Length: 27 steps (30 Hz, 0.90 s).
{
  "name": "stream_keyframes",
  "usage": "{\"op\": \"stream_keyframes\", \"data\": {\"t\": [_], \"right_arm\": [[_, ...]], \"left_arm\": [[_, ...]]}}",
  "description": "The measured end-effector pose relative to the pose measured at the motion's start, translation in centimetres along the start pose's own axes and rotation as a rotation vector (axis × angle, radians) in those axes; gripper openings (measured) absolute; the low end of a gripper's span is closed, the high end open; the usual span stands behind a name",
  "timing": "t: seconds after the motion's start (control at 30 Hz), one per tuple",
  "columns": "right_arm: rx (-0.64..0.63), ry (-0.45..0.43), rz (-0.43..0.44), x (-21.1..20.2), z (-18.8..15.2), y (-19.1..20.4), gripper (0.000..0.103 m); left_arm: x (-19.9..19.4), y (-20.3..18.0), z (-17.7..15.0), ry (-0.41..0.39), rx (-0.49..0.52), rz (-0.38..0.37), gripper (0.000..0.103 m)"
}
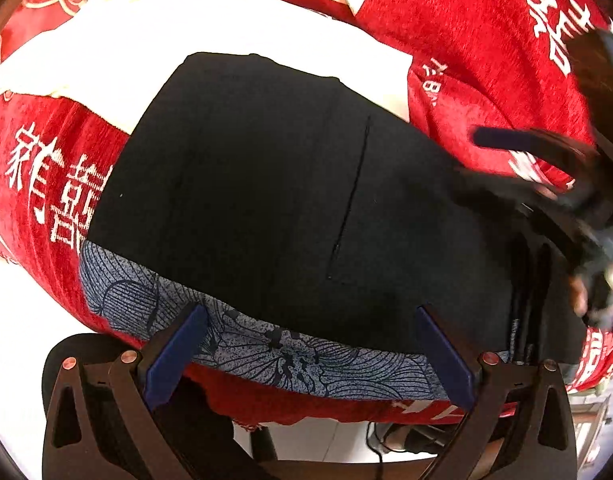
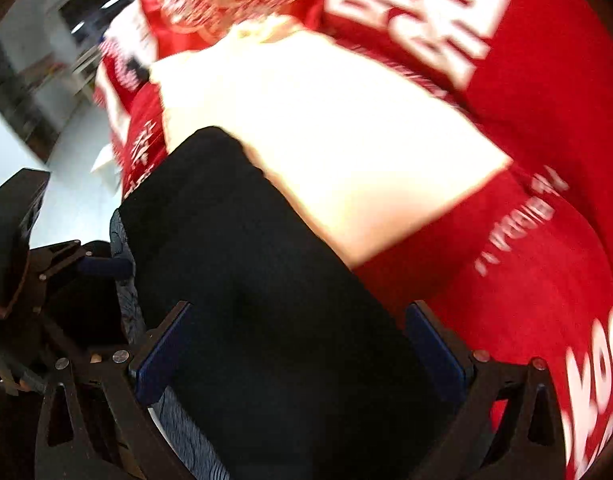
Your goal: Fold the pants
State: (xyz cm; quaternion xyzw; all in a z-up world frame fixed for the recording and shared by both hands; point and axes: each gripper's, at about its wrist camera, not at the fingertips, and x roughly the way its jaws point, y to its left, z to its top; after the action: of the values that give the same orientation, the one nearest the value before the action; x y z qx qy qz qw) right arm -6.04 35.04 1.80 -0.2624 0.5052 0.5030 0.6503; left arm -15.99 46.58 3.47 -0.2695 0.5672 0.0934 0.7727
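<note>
Black pants (image 1: 266, 184) lie as a compact rectangle on the red cloth (image 1: 486, 60), patterned waistband (image 1: 306, 356) nearest; the left gripper (image 1: 310, 356) hovers wide, empty. Right wrist view (blurred): the right gripper (image 2: 298, 356) gapes over the pants (image 2: 246, 260), gripping nothing. Folding looks nearly finished.

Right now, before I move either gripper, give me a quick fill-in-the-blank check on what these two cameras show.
1. The pants are ____ in colour.
2. They lie on a ____ cloth with white writing.
3. The left gripper has its jaws ____.
4. Past the pants' far edge lies a ____ fabric.

Missing words: black; red; open; white
</note>
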Motion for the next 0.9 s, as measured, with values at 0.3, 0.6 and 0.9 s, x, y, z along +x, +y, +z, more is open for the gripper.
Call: {"op": "stream_keyframes", "data": {"t": [0.3, 0.6, 0.9], "right_arm": [[-0.139, 0.039, 0.196, 4.2, 6.2, 2.2, 0.097], [-0.185, 0.091, 0.256, 7.0, 7.6, 3.8, 0.047], [-0.309, -0.053, 0.25, 0.0, 5.7, 6.7, 0.02]], "left_arm": [[-1.8, 3.2, 0.6, -0.076, -0.06, 0.025, 0.103], [-4.3, 7.0, 0.8, -0.117, -0.08, -0.013, 0.103], [-6.4, 12.8, 2.6, -0.134, -0.017, -0.211, 0.103]]}}
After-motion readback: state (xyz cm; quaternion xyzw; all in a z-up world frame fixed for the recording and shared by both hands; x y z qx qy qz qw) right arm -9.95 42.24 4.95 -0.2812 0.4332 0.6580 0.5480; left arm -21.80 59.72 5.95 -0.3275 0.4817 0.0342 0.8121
